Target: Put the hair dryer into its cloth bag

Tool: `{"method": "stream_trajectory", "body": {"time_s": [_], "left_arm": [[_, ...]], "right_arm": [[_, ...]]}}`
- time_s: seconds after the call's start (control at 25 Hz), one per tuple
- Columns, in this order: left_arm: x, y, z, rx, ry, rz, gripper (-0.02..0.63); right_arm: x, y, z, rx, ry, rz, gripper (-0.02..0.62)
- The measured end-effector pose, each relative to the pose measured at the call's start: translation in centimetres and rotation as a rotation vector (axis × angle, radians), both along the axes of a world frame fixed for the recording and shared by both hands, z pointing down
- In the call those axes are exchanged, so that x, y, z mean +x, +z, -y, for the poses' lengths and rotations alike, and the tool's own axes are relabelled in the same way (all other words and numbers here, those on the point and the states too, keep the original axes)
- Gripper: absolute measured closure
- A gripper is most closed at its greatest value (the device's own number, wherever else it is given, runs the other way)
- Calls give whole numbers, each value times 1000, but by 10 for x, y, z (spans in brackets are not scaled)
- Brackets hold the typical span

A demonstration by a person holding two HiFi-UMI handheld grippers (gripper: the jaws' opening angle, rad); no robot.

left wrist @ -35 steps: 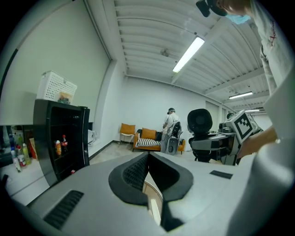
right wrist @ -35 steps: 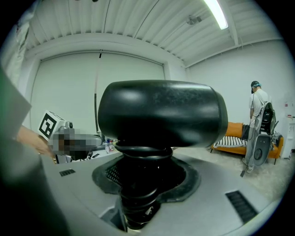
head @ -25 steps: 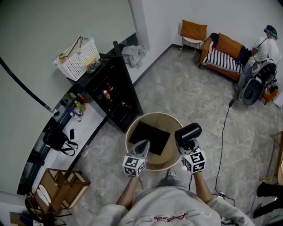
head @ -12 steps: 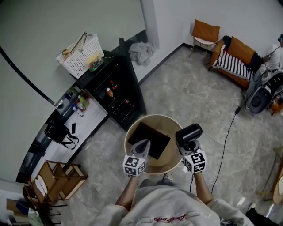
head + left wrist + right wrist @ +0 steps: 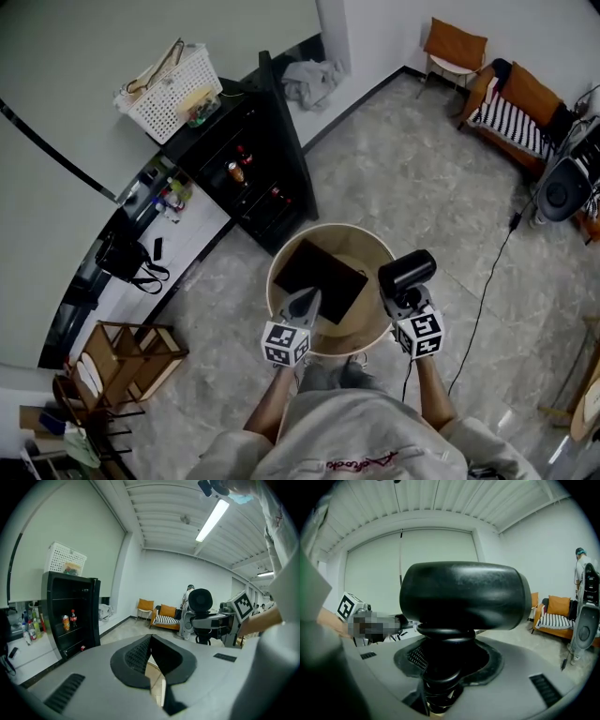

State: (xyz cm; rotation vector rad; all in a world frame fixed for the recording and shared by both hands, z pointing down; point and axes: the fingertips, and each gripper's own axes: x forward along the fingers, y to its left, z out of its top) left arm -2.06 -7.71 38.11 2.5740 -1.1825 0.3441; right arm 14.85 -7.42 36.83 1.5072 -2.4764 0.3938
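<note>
Right hand-held gripper (image 5: 404, 298), from the head view, pinches the handle of the glossy black plastic hair dryer (image 5: 407, 269), whose barrel sits above its jaws, beside the flat black cloth bag (image 5: 319, 278) on the round wooden desk (image 5: 375, 244). Left hand-held gripper (image 5: 305, 303) hovers at the bag's near edge. In the left gripper view its jaws are pressed together, empty. In the right gripper view the dryer's ribbed handle fills the jaws.

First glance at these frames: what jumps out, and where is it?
The black hair dryer stands out, its handle clamped in the right gripper by the right rim of the round wooden table. A flat black cloth bag lies on that table, with the shut left gripper at its near edge. Up left, a white plastic basket sits atop a black cabinet.
</note>
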Motion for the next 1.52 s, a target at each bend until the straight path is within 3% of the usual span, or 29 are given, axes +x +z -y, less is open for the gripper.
{"method": "stream_trajectory", "body": {"time_s": [0.76, 1.52], "left_arm": [[-17, 38, 16, -94, -24, -10, 575], [-26, 107, -18, -203, -54, -13, 575]], "right_arm": [[-19, 44, 28, -81, 8, 30, 400], [-36, 114, 10, -172, -30, 28, 400]]}}
